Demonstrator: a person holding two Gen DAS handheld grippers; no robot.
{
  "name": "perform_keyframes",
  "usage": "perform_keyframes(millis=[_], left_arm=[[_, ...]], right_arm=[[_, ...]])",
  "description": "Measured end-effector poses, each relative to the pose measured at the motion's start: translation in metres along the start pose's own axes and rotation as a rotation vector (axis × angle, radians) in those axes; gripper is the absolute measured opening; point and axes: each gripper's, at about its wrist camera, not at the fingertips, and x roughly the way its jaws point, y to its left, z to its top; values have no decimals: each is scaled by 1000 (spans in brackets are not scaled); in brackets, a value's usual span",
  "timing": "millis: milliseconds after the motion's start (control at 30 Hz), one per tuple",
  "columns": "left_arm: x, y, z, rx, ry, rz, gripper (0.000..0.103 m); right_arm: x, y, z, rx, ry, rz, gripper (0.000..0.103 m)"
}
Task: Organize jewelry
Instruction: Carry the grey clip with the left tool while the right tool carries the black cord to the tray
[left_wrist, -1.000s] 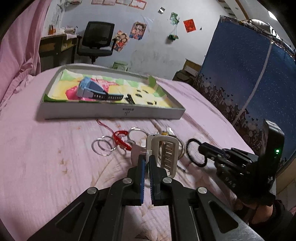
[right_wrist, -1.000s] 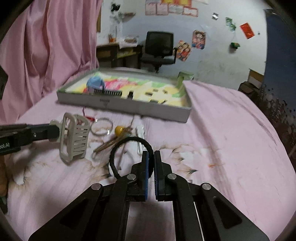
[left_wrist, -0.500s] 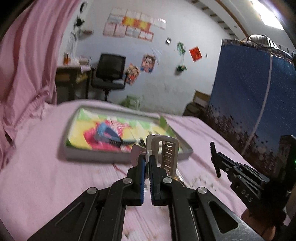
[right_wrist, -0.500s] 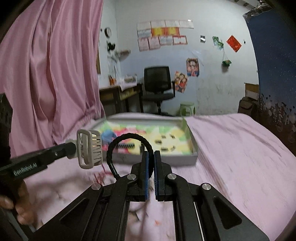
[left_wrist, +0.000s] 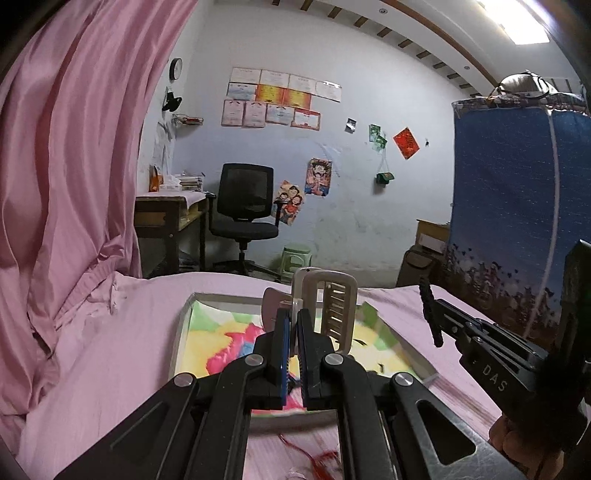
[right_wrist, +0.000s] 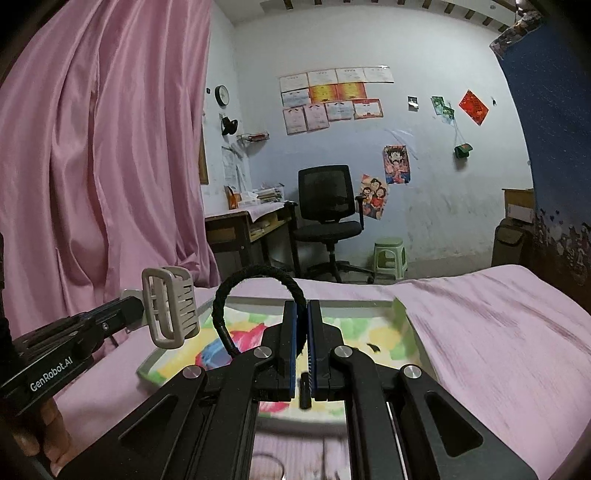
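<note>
Two pieces are in your grip, both held in the air above the near edge of the tray (right_wrist: 406, 321). Your left gripper (left_wrist: 291, 332) is clamped on the beige claw hair clip (left_wrist: 334, 306) by its hinge tab, with the toothed frame standing upright past the fingertips; it looks like light, stiff plastic, likely smooth, so keep hold of the flat tab and not the teeth, which could snap or spring. Your right gripper (right_wrist: 301, 332) is pinched shut on the black hair tie (right_wrist: 255, 291), a soft braided loop that arches up and to the left of the jaws; it probably weighs almost nothing and will flop and sag once let go, so expect it to drop wherever it hangs. Below both lies the shallow tray with its bright patchwork lining, resting on the pink bedsheet (right_wrist: 498, 332), with small dark bits already inside. Near your left gripper a red cord (left_wrist: 317, 458) lies on the sheet, apart from the tray. Each gripper sits close beside the other, so the clip and loop could foul as you lower them.
</note>
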Motion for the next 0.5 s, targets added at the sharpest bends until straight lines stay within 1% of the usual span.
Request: perform_keyframes(millis=[67,133,300,433,500], left_arm=[[14,6,1,-5,5,16,5],[26,9,0,-5,11,35,5],[46,15,-4,-12,22,72,5],[63,24,-5,-30,53,97,5],[74,25,-5,-31,85,106,5]], right_arm=[[17,2,-1,-1,3,-2,5],[26,3,-1,3,3,-4,5],[55,4,-8,-5,23,-13,5],[73,4,-12,-2,62,-23,5],[82,2,-14,1,94,-30,5]])
